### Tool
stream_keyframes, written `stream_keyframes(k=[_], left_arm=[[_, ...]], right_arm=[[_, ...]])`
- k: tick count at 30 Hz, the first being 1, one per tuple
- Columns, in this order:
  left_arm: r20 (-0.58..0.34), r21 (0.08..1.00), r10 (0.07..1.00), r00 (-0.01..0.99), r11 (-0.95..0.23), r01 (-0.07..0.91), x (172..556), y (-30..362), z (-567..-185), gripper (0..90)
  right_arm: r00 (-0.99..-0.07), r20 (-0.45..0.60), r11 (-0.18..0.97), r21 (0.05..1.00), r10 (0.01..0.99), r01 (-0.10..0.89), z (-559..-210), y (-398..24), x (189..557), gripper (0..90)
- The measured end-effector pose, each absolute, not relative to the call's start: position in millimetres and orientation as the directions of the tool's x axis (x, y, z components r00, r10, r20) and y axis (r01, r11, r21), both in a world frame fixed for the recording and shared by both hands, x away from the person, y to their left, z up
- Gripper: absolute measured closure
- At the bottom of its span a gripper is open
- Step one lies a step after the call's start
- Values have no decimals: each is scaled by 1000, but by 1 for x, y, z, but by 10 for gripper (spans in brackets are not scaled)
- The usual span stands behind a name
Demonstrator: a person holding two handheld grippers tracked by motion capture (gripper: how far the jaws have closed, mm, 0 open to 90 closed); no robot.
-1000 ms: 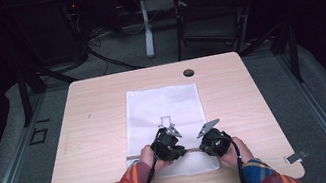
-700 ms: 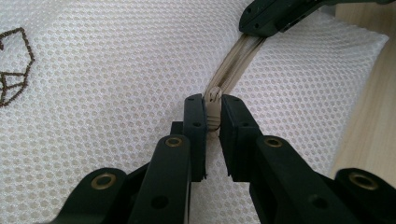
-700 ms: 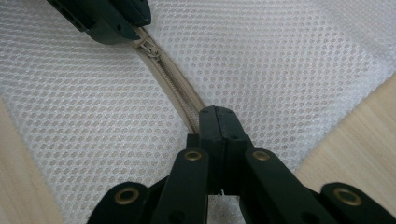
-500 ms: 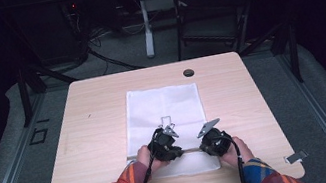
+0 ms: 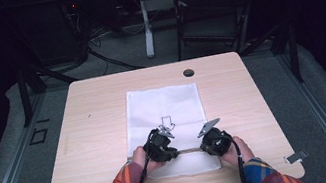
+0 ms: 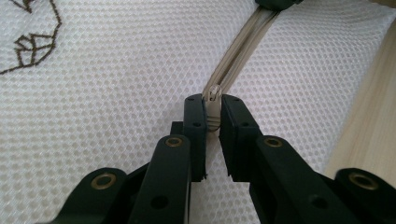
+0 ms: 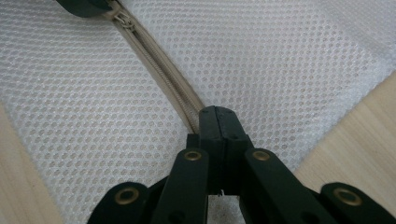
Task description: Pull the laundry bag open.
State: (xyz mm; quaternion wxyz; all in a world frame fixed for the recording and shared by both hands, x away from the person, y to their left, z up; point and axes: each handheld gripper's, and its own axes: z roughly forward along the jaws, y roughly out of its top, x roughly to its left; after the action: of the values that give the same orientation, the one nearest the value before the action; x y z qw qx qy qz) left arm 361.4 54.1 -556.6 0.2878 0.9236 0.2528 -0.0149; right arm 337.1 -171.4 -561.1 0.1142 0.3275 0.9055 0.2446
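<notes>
On the tabletop (image 5: 97,133) lay the white mesh bag (image 5: 163,106), zipper (image 7: 159,70) along its near end. Right gripper (image 5: 214,141) fingers were clamped on the zipper tape, likely anchoring it; left gripper (image 5: 160,145) fingers pinched the zipper pull (image 6: 214,105), probably to slide it.

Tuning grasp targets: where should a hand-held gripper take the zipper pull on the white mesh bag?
Take the zipper pull by its flat tab, one jaw on each face, coming in along the beige zipper from its closed side. The tab stands up narrow above the mesh bag; the left hand-held gripper already pinches it that way.
</notes>
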Motion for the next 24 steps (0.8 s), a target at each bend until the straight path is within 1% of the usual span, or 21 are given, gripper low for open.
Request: stream_keyframes(k=[10, 14, 16, 20, 22, 24], left_arm=[[-181, 523, 481, 858, -691, 498, 361, 70, -554, 810], [-182, 527, 486, 855, -686, 502, 361, 73, -554, 810], [-177, 523, 485, 857, -691, 499, 361, 75, -553, 810], [-182, 529, 491, 852, -682, 506, 360, 77, -552, 810], [-184, 527, 492, 851, -681, 508, 361, 79, -552, 810], [-186, 528, 493, 850, -680, 509, 361, 80, -552, 810]], right_arm=[[-757, -37, 662, 514, 652, 545, -561, -171, 338, 900], [-761, -35, 666, 510, 648, 544, -560, -171, 339, 900], [-755, -30, 654, 522, 655, 547, -561, -171, 338, 900], [-759, -44, 667, 512, 650, 541, -561, -172, 338, 900], [-754, -24, 649, 529, 657, 548, -562, -171, 338, 900], [-755, -32, 654, 524, 655, 546, -561, -172, 338, 900]])
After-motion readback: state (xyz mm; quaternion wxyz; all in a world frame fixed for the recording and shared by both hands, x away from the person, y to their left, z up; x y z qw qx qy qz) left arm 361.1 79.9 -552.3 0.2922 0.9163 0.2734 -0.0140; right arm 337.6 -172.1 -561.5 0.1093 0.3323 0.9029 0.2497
